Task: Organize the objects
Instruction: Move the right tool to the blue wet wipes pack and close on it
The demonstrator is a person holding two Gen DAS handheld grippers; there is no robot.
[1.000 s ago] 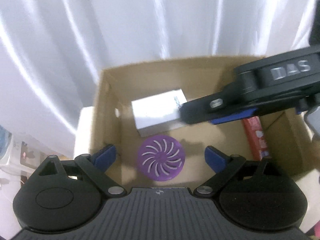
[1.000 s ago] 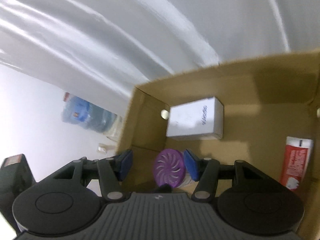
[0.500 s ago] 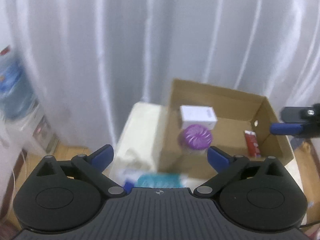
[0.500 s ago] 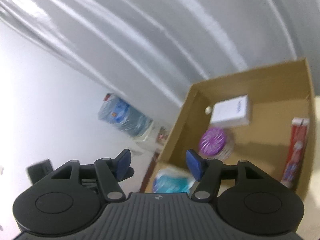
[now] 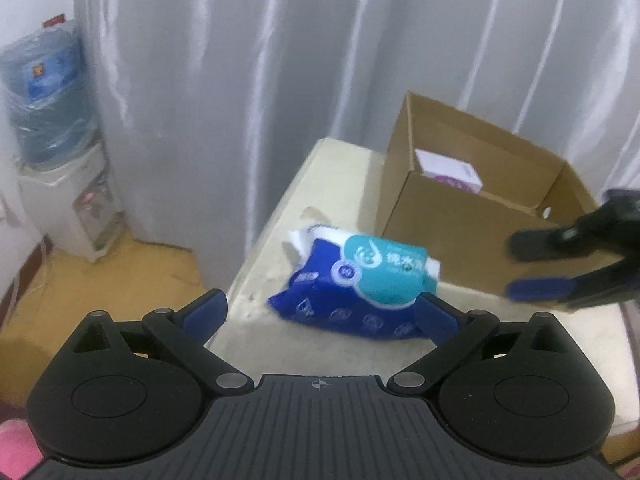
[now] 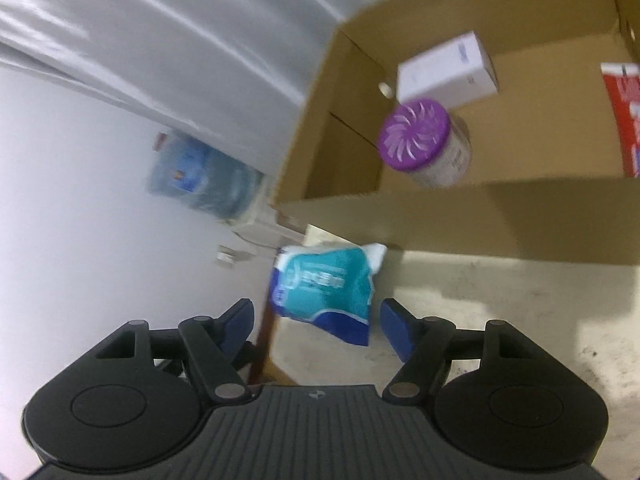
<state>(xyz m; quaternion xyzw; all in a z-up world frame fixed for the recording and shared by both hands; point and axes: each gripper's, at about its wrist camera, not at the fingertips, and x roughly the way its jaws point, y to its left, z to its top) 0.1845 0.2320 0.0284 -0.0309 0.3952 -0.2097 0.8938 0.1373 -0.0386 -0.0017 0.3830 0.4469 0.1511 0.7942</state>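
Note:
A blue and teal wipes pack [image 5: 360, 280] lies on the cream table [image 5: 320, 184], just left of an open cardboard box [image 5: 460, 216]. My left gripper [image 5: 324, 312] hovers before the pack, open wide, nothing between its pads. My right gripper [image 6: 316, 324] faces the same pack [image 6: 324, 284]; its jaws are opening and the pads do not touch it. From the left wrist view the right gripper [image 5: 520, 266] hangs in front of the box. In the box [image 6: 440, 216] are a purple-lidded jar [image 6: 420, 140], a white carton [image 6: 444, 72] and a red pack [image 6: 624, 112].
White curtains [image 5: 240, 80] hang behind the table. A water dispenser with a blue bottle [image 5: 44, 100] stands on the floor at the left. The table's left edge drops to a wooden floor [image 5: 100, 280]. Bare tabletop [image 6: 500, 312] lies in front of the box.
Both grippers have drawn back from over the box to the table in front of it. The right jaws have widened, the purple-lidded jar stays in the box, and the wipes pack has come into view.

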